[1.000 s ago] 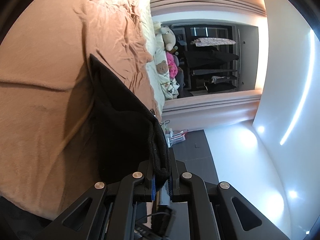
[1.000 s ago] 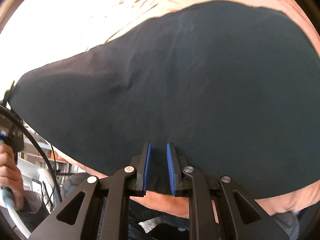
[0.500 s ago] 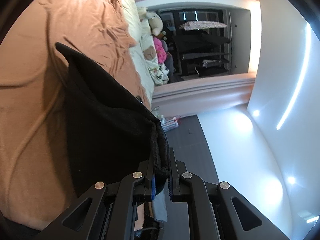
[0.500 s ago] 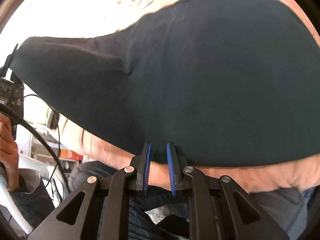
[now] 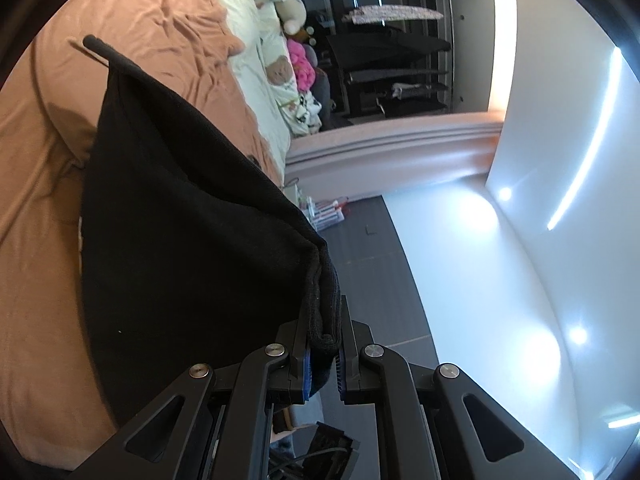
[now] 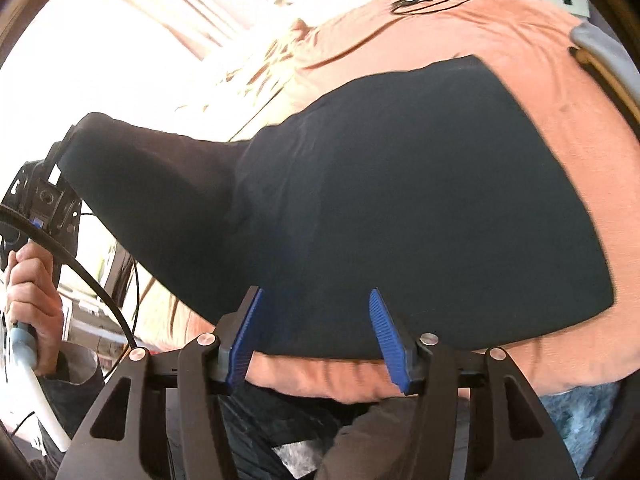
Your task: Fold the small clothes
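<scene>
**Left jaws clamp the black garment's hem; right jaws parting above it**

The left gripper [image 5: 323,354] has its jaws pressed together on a thick rolled hem of the black garment [image 5: 180,248]; the cloth hangs from that pinch and spreads away over the peach bedsheet [image 5: 36,272], its far corner drawn to a narrow tip. Seen from the right wrist, the same garment [image 6: 400,200] lies mostly flat on the sheet [image 6: 560,80], one corner lifted toward the left gripper, which a hand [image 6: 32,300] carries at the left edge; the right gripper [image 6: 316,336] has its jaws opening, blue pads well apart; the garment's near edge shows between them, neither pad pressing on it.
</scene>
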`<act>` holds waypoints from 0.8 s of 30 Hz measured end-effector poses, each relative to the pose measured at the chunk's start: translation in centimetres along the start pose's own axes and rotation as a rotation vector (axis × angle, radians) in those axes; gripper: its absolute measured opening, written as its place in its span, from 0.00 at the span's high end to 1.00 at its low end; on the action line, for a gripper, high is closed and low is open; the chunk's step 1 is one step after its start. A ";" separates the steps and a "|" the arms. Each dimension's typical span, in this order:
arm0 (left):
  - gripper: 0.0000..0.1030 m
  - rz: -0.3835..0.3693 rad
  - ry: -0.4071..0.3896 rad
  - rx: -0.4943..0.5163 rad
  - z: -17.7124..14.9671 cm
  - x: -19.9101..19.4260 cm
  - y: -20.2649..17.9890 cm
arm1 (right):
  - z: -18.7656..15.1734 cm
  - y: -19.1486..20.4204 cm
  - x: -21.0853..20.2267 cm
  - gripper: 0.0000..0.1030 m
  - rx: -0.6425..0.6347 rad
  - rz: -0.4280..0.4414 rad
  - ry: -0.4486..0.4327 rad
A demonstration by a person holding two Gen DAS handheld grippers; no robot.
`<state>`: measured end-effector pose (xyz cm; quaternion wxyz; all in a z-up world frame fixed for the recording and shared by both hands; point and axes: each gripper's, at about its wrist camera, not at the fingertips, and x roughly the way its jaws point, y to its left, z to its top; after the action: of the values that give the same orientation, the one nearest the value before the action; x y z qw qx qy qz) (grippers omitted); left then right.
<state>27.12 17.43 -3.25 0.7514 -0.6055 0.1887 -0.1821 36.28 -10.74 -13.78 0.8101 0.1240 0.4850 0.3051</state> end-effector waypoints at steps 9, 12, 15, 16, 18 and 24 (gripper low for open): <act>0.92 0.005 0.098 0.035 -1.7 4.3 -1.7 | -1.4 -4.1 -4.5 0.49 0.104 -0.043 -0.072; 0.91 0.010 0.137 0.041 -2.4 6.0 -2.0 | -1.7 -5.0 -5.7 0.49 0.132 -0.054 -0.093; 0.92 0.011 0.169 0.040 -3.2 7.7 -2.2 | -2.1 -5.7 -6.8 0.49 0.149 -0.065 -0.109; 0.92 0.011 0.184 0.041 -3.7 8.3 -2.3 | -2.1 -6.0 -7.3 0.49 0.154 -0.069 -0.113; 0.92 0.010 0.206 0.041 -4.4 9.2 -2.3 | -2.2 -6.2 -7.6 0.49 0.165 -0.080 -0.122; 0.91 0.028 0.288 0.042 -7.5 12.8 -2.1 | -3.2 -8.1 -9.5 0.49 0.198 -0.092 -0.138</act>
<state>34.24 4.28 -3.46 0.7316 -0.5543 0.2993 -0.2605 33.28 -23.21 -12.61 0.8384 0.2016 0.4611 0.2092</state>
